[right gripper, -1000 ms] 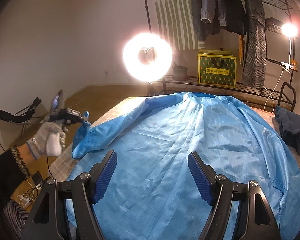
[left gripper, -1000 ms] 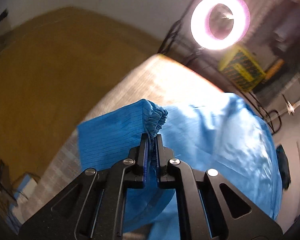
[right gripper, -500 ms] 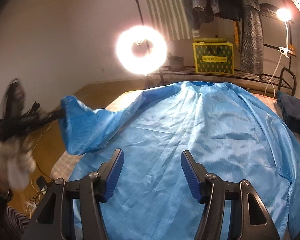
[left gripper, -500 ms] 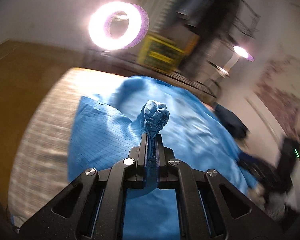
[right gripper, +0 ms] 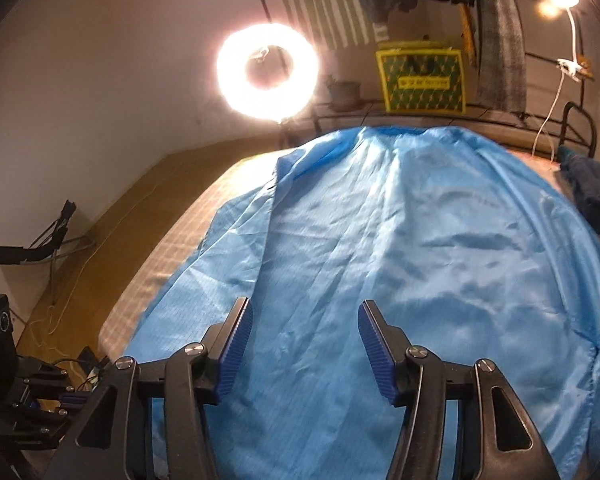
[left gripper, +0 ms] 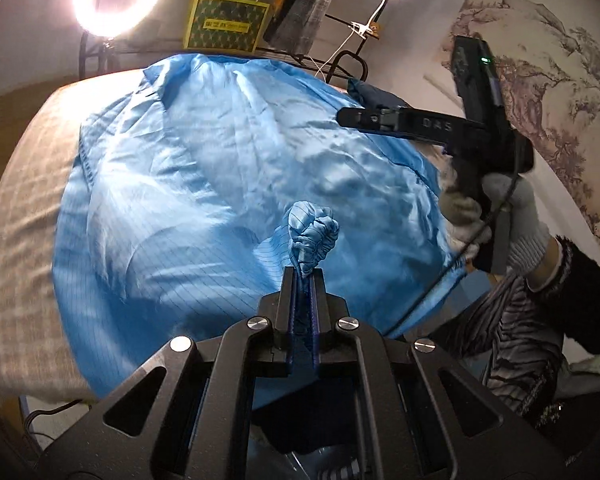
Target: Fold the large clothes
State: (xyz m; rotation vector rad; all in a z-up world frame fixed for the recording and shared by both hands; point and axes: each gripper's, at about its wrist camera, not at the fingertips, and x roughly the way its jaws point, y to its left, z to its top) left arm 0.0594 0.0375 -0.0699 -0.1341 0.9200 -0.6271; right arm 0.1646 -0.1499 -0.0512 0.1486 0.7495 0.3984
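— At left, the left gripper [left gripper: 303, 276] has its fingers [left gripper: 289, 284] clamped narrow on the gathered sleeve cuff [left gripper: 312, 236] of a blue garment [left gripper: 204, 184], cuff raised over the cloth. What worries you there?

— The hold is small — only a bunched cuff sits between the pads. My guess is that a quick swing across could pull the elastic free, and the sleeve would drop short of the fold line. A tug could also drag the whole garment along the bed [left gripper: 24, 200], since the fabric looks slick.

— The garment itself?

— Spread flat across the checked bed, collar toward the ring light [right gripper: 267, 72], hem toward the camera, a few creases across the middle.

— And at right?

— The right gripper [right gripper: 304, 344] hovers over the near part of the garment, fingers [right gripper: 374, 344] wide apart and holding nothing. Seen from the left camera, the gloved right hand [left gripper: 496, 220] carries it above the garment's right edge. If that side is not pinned or lifted in step, the fold may, I think, go skewed — or trap wrinkles underneath.
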